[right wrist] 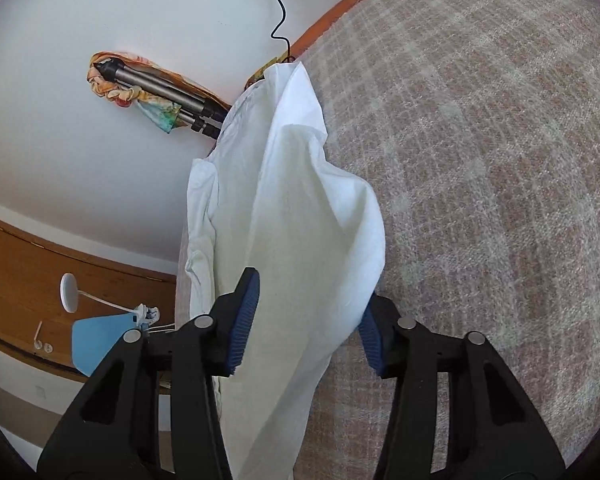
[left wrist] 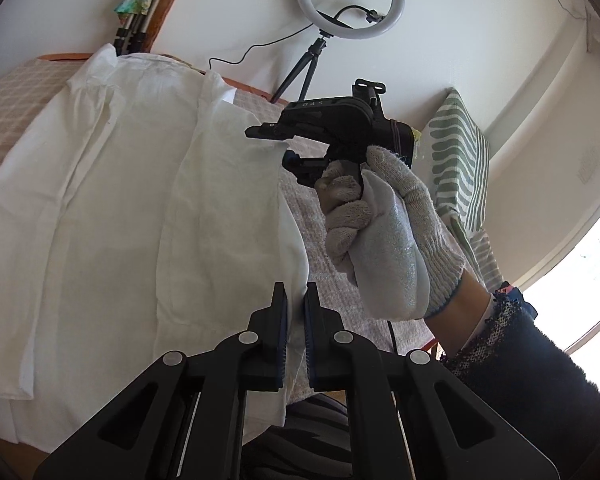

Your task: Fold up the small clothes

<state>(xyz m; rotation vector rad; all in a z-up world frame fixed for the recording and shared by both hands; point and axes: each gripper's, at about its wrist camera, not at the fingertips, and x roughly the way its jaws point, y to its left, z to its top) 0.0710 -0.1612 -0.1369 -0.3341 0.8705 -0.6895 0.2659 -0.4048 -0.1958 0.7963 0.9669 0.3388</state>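
Observation:
A white garment (left wrist: 132,208) lies spread on a bed with a beige checked cover (left wrist: 12,100). My left gripper (left wrist: 296,300) is shut on the garment's right edge, with cloth pinched between the blue pads. In the right wrist view the same white garment (right wrist: 300,208) hangs in a fold between the fingers of my right gripper (right wrist: 306,308), whose jaws stand wide apart around the cloth. The right gripper (left wrist: 268,142) also shows in the left wrist view, held by a gloved hand (left wrist: 388,236) at the garment's far right edge.
A ring light on a tripod (left wrist: 350,0) stands behind the bed by the white wall. A green-striped pillow (left wrist: 460,160) leans at the right. A folded tripod (right wrist: 172,96) rests against the wall. A blue lamp (right wrist: 96,340) stands on a wooden surface to the left.

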